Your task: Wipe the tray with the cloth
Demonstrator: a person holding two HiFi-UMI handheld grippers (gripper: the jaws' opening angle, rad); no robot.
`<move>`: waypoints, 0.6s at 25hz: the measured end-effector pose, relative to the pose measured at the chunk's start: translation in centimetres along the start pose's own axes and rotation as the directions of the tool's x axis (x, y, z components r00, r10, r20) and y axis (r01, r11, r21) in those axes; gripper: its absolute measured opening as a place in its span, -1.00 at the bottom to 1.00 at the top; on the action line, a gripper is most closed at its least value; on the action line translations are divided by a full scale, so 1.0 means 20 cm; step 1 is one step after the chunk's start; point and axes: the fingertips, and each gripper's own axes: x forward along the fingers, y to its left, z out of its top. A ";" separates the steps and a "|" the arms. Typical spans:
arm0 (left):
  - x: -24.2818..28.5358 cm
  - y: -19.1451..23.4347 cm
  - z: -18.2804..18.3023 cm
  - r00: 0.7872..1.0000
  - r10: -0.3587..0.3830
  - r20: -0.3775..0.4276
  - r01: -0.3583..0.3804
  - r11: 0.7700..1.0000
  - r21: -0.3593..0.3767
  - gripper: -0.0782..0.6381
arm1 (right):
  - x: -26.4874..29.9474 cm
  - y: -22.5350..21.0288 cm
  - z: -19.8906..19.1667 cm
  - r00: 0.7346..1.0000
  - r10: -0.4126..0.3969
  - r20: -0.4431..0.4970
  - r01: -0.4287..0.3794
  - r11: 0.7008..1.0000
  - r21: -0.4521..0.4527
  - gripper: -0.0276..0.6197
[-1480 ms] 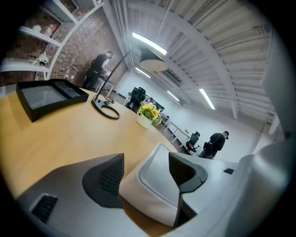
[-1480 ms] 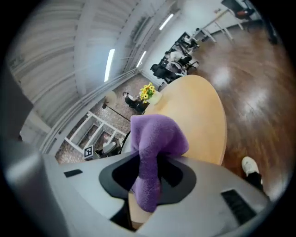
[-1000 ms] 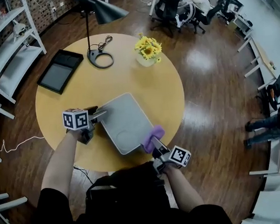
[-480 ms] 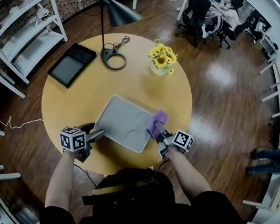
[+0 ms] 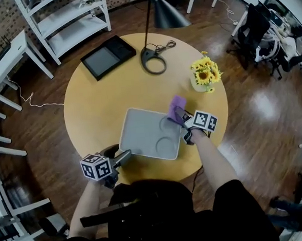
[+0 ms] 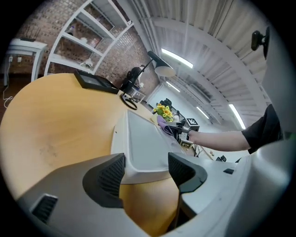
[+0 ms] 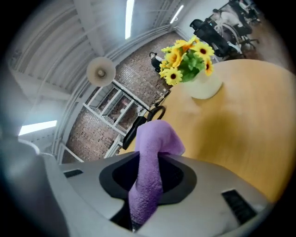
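A grey rectangular tray (image 5: 141, 131) lies on the round wooden table (image 5: 98, 103). My right gripper (image 5: 178, 114) is at the tray's far right corner, and its jaws are closing on a purple cloth (image 5: 177, 108) that presses on the tray rim. In the right gripper view the cloth (image 7: 155, 152) stands up between the jaws of the right gripper (image 7: 148, 185). My left gripper (image 5: 123, 156) grips the tray's near left corner. In the left gripper view that corner of the tray (image 6: 143, 139) fills the gap of the left gripper (image 6: 145, 171), and the cloth (image 6: 163, 123) shows at the far end.
A vase of yellow flowers (image 5: 205, 72) stands just beyond my right gripper. A black lamp base (image 5: 153, 60) with its cable and a flat black tablet (image 5: 108, 56) sit at the table's far side. White shelves (image 5: 66, 17) stand behind the table.
My right gripper has carried the cloth along the tray's right side, from its near edge to its far corner. The left gripper has stayed at the tray's corner. The head view has turned.
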 end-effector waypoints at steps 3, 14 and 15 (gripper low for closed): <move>-0.03 0.04 0.00 1.000 0.014 0.016 -0.014 1.000 -0.019 -0.02 | 0.00 0.00 0.00 0.998 0.037 0.060 -0.043 0.995 0.088 -0.61; 0.03 0.13 0.16 0.978 -0.163 -0.134 0.172 0.983 0.059 -0.05 | -0.60 0.05 -0.27 0.947 0.100 0.305 -0.171 0.962 0.213 -0.61; 0.05 0.16 0.19 0.976 -0.173 -0.132 0.179 0.983 0.037 -0.05 | -0.64 0.08 -0.35 0.945 0.095 0.312 -0.168 0.961 0.217 -0.61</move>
